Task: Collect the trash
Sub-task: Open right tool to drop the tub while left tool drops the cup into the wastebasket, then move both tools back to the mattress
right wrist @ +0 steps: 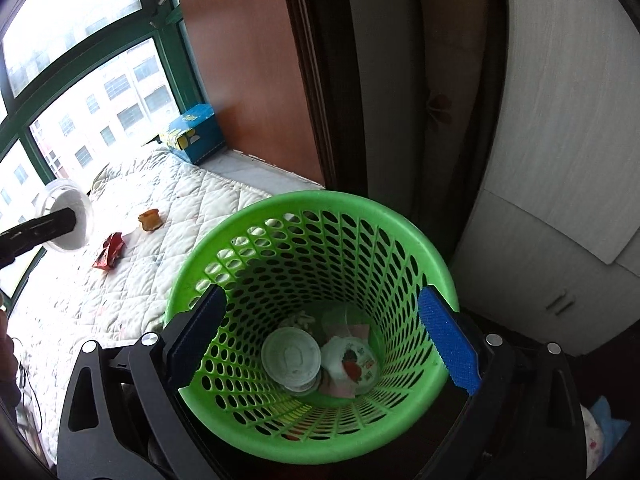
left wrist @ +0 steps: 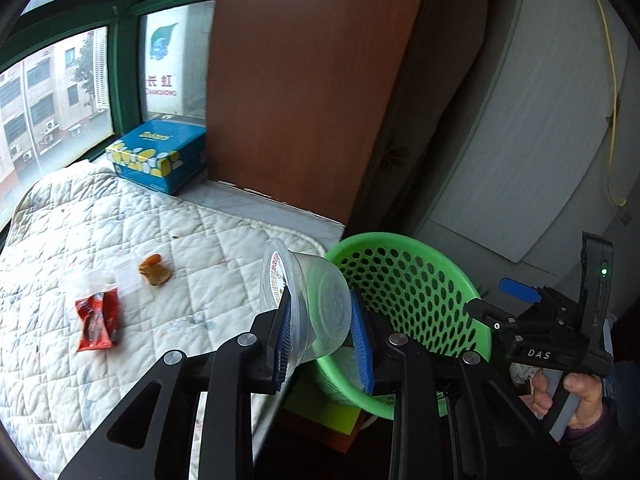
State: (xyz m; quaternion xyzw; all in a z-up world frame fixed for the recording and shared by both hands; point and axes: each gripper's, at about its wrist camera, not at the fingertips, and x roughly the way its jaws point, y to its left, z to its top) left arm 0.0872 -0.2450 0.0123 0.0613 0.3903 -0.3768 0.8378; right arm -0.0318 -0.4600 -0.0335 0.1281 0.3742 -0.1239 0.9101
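My left gripper (left wrist: 322,304) is shut on a clear plastic cup (left wrist: 308,300) lying sideways between the pads, held at the near rim of the green perforated basket (left wrist: 416,280). In the right wrist view the cup (right wrist: 68,220) hangs above the quilt at far left. My right gripper (right wrist: 320,312) is open wide, its pads on either side of the basket (right wrist: 312,208) near its rim. In the basket lie a white lid (right wrist: 291,356) and a printed wrapper (right wrist: 352,362). A red wrapper (left wrist: 97,318) and an orange food scrap (left wrist: 155,270) lie on the white quilt (left wrist: 200,240).
A blue tissue box (left wrist: 160,156) stands at the window end of the quilt. A brown wooden panel (left wrist: 304,80) rises behind the basket, with a grey cabinet (right wrist: 560,200) to the right. The basket stands on a low dark surface beside the quilt.
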